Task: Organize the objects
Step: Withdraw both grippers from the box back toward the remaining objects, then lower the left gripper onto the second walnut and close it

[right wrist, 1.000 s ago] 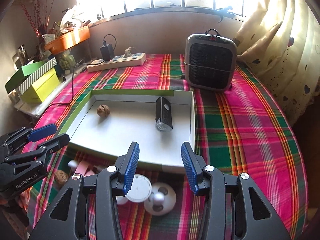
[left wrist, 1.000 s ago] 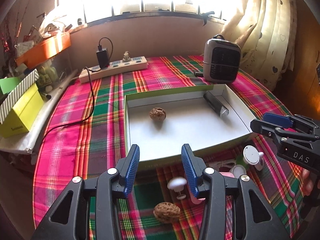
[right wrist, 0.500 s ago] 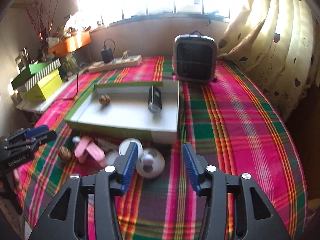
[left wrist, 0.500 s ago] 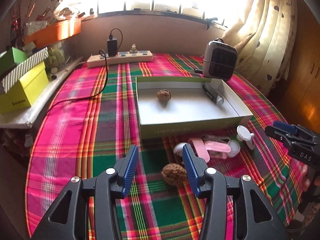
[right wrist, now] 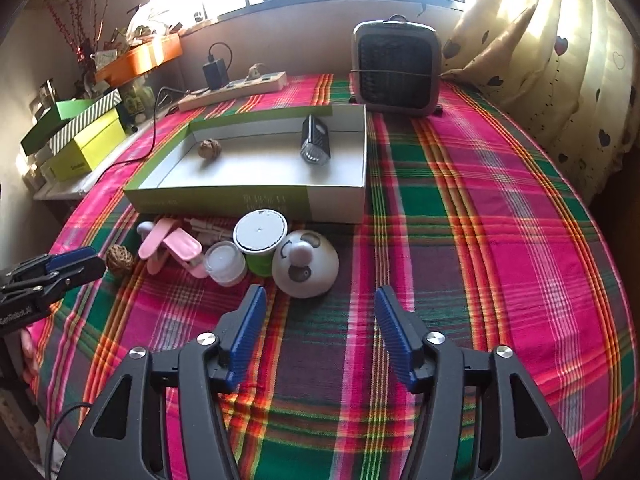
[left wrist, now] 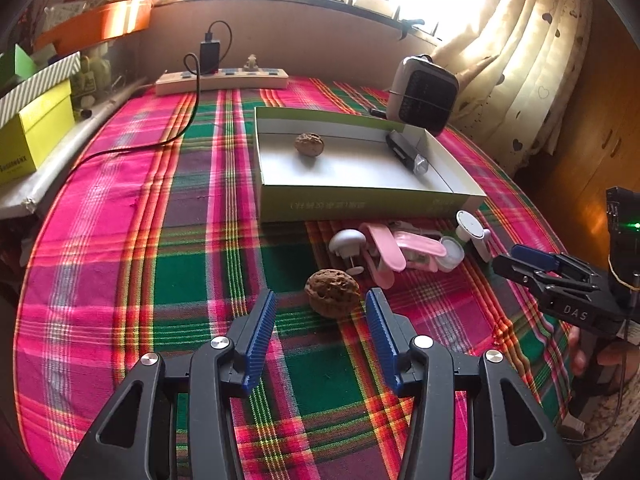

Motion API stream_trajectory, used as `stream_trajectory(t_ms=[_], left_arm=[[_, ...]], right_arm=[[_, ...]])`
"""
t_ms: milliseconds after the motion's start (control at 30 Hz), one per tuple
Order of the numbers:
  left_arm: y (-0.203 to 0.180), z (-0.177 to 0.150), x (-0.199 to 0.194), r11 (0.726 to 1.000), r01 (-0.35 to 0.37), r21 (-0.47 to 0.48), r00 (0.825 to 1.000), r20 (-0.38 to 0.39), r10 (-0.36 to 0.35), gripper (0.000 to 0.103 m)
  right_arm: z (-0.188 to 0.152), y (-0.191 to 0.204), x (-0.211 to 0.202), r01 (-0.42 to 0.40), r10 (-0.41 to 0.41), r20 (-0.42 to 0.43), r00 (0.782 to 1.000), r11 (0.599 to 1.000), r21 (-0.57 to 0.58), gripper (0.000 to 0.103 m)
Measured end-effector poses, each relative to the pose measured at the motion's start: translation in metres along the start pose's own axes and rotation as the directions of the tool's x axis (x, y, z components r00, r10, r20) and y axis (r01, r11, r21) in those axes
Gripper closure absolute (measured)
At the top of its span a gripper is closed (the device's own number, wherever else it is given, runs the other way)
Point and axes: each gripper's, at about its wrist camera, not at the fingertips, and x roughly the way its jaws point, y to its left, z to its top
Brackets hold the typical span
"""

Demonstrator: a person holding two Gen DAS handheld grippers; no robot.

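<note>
A loose walnut [left wrist: 332, 292] lies on the plaid cloth just ahead of my left gripper [left wrist: 321, 296], which is open, its pads clear of the nut. Behind it lie a white mushroom-shaped piece [left wrist: 347, 240], a pink clip [left wrist: 384, 256] and a small white jar [left wrist: 452, 254]. The green box [left wrist: 372, 200] holds another walnut [left wrist: 309, 144] and a black light [left wrist: 406, 152]. My right gripper [right wrist: 320, 292] hangs just short of a white dome [right wrist: 306, 264]; its jaws are opening with nothing between them. A green cup with a white lid [right wrist: 260, 236] stands beside the dome.
A grey heater [right wrist: 396, 72] stands behind the box. A power strip [left wrist: 222, 80] with a black cable lies at the back. Yellow and striped boxes [left wrist: 34, 136] sit off the table's left edge, a curtain [right wrist: 560, 60] hangs on the right.
Both grippers have drawn back from the box and sunk toward the cloth. The loose walnut now sits at the left fingertips. The right jaws have spread wider.
</note>
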Motion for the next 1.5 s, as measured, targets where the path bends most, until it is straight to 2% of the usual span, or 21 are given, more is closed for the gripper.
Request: stream_trajectory(t_ms=[400,667,900,1167,1233,1300,1500], left_arm=[[-0.004,0.005,0.023,0.999,-0.035,-0.003,0.998,-0.053,0.035,0.056],[-0.008,0.010,0.030,0.998,-0.067,0.010,0.996,-0.054,0.067,0.056],[-0.014,0.012,0.035,0.993,-0.100,0.063,0.994,-0.045,0.103,0.056],[-0.012,0.015,0.037,0.995,-0.084,0.058,0.995,-0.040,0.087,0.056],[-0.012,0.015,0.037,0.995,-0.084,0.052,0.996,-0.037,0.086,0.057],[-0.011,0.015,0.037,0.995,-0.082,0.050,0.996,-0.037,0.084,0.058],[-0.010,0.015,0.036,0.994,-0.092,0.051,0.995,-0.034,0.094,0.064]], right_arm=[[0.009,-0.004,0.024,0.002,-0.004,-0.046,0.999,0.999,-0.041,0.040],[0.018,-0.003,0.033,-0.009,0.004,-0.053,0.999,0.995,-0.097,0.040],[0.025,-0.005,0.039,-0.014,0.008,-0.055,0.998,0.994,-0.111,0.040],[0.027,-0.009,0.040,-0.006,0.001,-0.050,0.999,0.996,-0.094,0.040],[0.028,-0.008,0.040,-0.005,0.000,-0.050,0.999,0.996,-0.094,0.041],[0.027,-0.008,0.040,-0.001,-0.004,-0.047,0.999,0.995,-0.095,0.048],[0.028,-0.009,0.040,0.003,-0.007,-0.043,0.999,0.996,-0.094,0.056]])
